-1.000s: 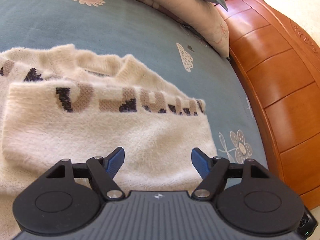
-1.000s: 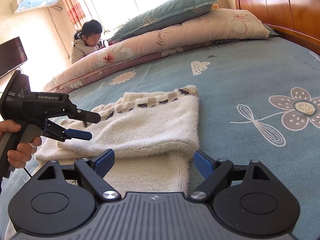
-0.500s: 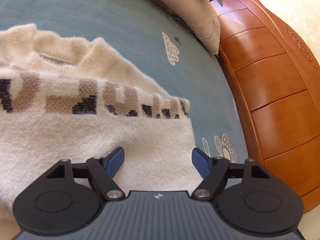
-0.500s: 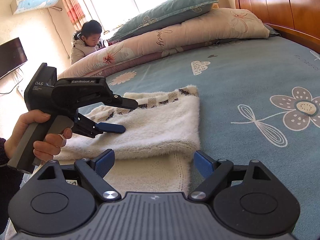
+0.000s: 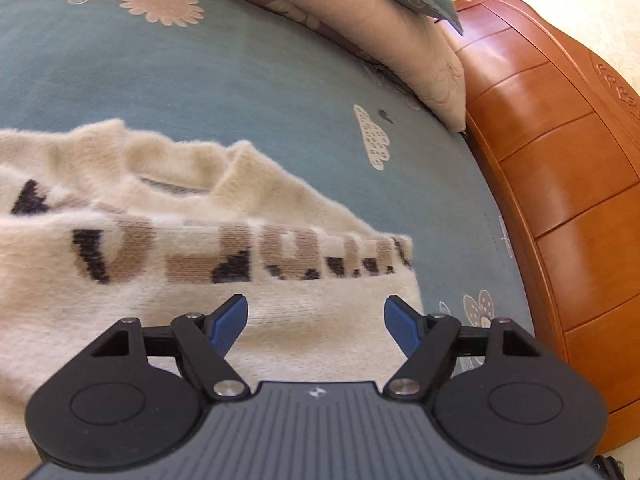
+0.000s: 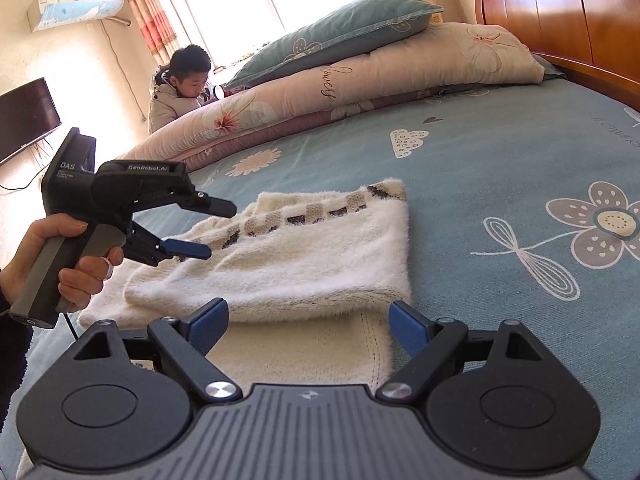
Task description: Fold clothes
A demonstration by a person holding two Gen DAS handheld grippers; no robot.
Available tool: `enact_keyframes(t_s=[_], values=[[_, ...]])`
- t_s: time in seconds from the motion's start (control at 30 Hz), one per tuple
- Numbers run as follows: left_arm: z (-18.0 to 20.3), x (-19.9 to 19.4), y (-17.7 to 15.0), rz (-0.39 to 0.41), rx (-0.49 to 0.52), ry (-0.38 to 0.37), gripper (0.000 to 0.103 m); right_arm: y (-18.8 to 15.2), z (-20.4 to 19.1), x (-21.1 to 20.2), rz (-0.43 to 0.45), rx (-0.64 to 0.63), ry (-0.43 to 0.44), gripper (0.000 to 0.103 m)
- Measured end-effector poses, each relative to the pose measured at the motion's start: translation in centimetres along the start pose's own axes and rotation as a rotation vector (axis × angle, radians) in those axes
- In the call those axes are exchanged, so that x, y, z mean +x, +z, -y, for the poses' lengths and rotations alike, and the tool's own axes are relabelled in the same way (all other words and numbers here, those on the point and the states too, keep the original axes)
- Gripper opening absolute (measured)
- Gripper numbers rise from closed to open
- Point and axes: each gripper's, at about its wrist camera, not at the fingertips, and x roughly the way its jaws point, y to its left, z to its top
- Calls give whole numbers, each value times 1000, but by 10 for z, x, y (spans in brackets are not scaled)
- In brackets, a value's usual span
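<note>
Cream fuzzy sweater [image 6: 304, 256] lies on the bed [image 6: 500, 168], out on the blue flowered sheet, well short of the wooden headboard [image 5: 560, 200] and of the quilt roll and pillow [image 6: 360, 76] along the far edge. Already folded at least once: an upper layer with the brown-and-black lettered band sits over a lower layer that sticks out toward the right claw.

Left claw [image 6: 200, 232]: spread, nothing between the blue pads, hovering over the sweater's left part. Right claw [image 6: 308, 326]: spread wide, empty, just above the protruding lower layer at the near edge.

Orientation: neckline [image 5: 180, 184] faces the quilt roll at the far edge; folded hem faces the right claw. As folded, the long axis looks to run side to side, roughly along the lettered band. Left end partly hidden behind the left claw, so full extent unclear.

Risks, as judged:
- Fluffy, thick knit; a pinch may take only the top layer, so the next fold drags the stack apart.
- Pads could snag the sheet with the sweater and pull it along.
- Uneven lift by the two claws would skew the fold; layers are already not flush.
- Soft mattress gives little backing for a firm pinch.
</note>
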Motion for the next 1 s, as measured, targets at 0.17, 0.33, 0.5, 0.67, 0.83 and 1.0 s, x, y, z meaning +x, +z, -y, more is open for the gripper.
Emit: enact_keyframes(t_s=[0.17,0.33,0.5,0.67,0.83,1.0], values=[[29,45,-3,-44,50,5,75,-1,1,2,-7,-3,-9,90],[16,40,4,42,6,73,75,1,2,-1,2,3,-7,90],[3,1,5,46,-4,140,75,3,2,-6,16,14,6,90],[-8,-10,-7,1,1,134,77,5,-3,-9,28,10,18,90],[-30,-15,-10,34,-10,262,77,7,-6,-13,41,6,23,90],[-38,-34,-5,98,-36,377,77,8,1,-16,48,26,20,92]])
